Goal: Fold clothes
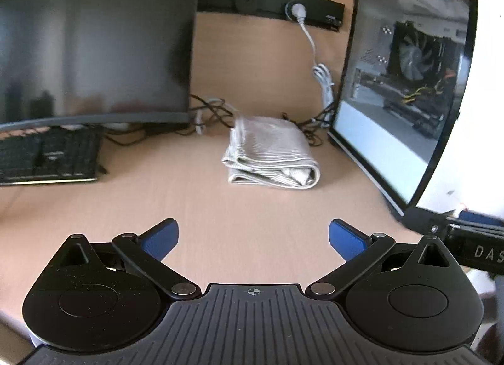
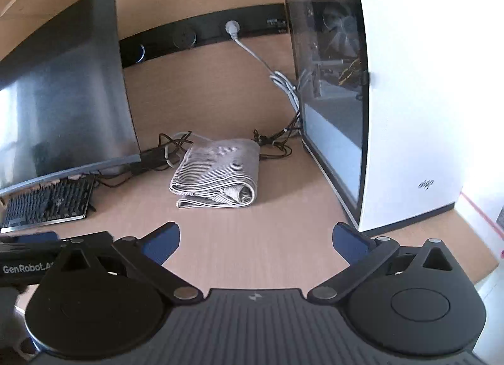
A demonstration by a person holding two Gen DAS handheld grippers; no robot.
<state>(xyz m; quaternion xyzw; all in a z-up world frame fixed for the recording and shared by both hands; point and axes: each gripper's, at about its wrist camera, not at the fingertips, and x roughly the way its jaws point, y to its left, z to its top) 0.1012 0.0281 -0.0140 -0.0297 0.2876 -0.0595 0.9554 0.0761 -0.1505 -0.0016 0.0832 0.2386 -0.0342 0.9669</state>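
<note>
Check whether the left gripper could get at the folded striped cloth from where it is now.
Probably yes. The left gripper has its jaws wide open and empty, and only bare desk lies between it and the folded striped cloth.

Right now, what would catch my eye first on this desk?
Probably the folded striped cloth, lying alone mid-desk, untouched. To its right stands a white computer case with a glass side panel showing a fan; to its left, a dark monitor over a black keyboard. Both tools, left tool and right tool, are open and empty.
</note>
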